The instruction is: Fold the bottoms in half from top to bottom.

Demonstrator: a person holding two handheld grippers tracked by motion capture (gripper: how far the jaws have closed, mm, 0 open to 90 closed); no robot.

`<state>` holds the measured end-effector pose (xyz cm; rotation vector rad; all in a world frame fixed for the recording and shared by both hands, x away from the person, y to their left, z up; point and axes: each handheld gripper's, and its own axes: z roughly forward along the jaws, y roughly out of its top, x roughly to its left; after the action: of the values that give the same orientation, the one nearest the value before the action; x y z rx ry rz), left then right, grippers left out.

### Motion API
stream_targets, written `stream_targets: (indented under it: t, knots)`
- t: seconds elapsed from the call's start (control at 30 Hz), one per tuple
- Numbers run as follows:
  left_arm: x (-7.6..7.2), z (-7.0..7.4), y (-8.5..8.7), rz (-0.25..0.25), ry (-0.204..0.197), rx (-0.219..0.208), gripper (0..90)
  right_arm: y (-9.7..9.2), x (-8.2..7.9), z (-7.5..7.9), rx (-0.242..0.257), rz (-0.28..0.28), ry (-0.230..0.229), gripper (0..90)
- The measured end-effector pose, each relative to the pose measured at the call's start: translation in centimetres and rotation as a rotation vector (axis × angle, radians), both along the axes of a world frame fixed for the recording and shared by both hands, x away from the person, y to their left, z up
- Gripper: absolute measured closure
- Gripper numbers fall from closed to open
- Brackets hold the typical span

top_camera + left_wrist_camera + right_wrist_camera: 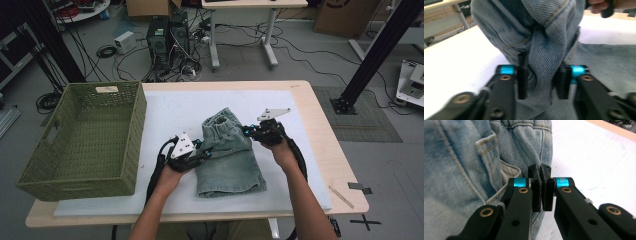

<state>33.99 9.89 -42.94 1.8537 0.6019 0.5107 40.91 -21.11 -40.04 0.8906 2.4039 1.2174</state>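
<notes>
A pair of light-blue denim shorts (230, 162) lies on the white mat (165, 110), waistband away from me. My left gripper (206, 153) is at the shorts' left edge. In the left gripper view a bunched fold of the denim shorts (544, 32) stands between the parted jaws of the left gripper (541, 80), which do not squeeze it. My right gripper (248, 131) is at the right end of the waistband. In the right gripper view the right gripper (541, 178) has its pads pressed together on the edge of the denim shorts (461, 170), whose creases run into the pinch.
A green woven basket (85, 145) stands on the table's left side, close to my left hand. The wooden table edge (325, 140) runs along the right. Computers, cables and a desk sit on the floor beyond the table.
</notes>
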Motion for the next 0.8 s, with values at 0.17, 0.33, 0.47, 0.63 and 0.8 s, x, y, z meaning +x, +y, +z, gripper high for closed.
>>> stream_targets:
  t: [0.17,0.33,0.47,0.63,0.8]
  knots:
    - [0.0,-0.2,1.0,0.056,0.063,-0.073,35.4,-0.5,-0.6,0.1,0.017,-0.012,-0.01,89.2]
    - [-0.3,-0.5,1.9,0.047,0.07,-0.078,37.4,-0.4,-0.7,0.2,0.021,-0.023,-0.009,89.3]
    - [-0.5,-0.3,2.7,0.051,0.071,-0.097,38.7,-0.6,-1.2,0.5,0.02,-0.016,-0.022,89.2]
    - [-0.5,0.0,4.0,0.127,0.085,-0.095,38.6,-0.9,-1.9,0.9,0.014,-0.017,-0.035,89.2]
    - [-0.5,0.0,4.7,0.18,0.097,-0.105,38.7,-1.4,-2.8,0.7,0.024,-0.011,-0.059,89.1]
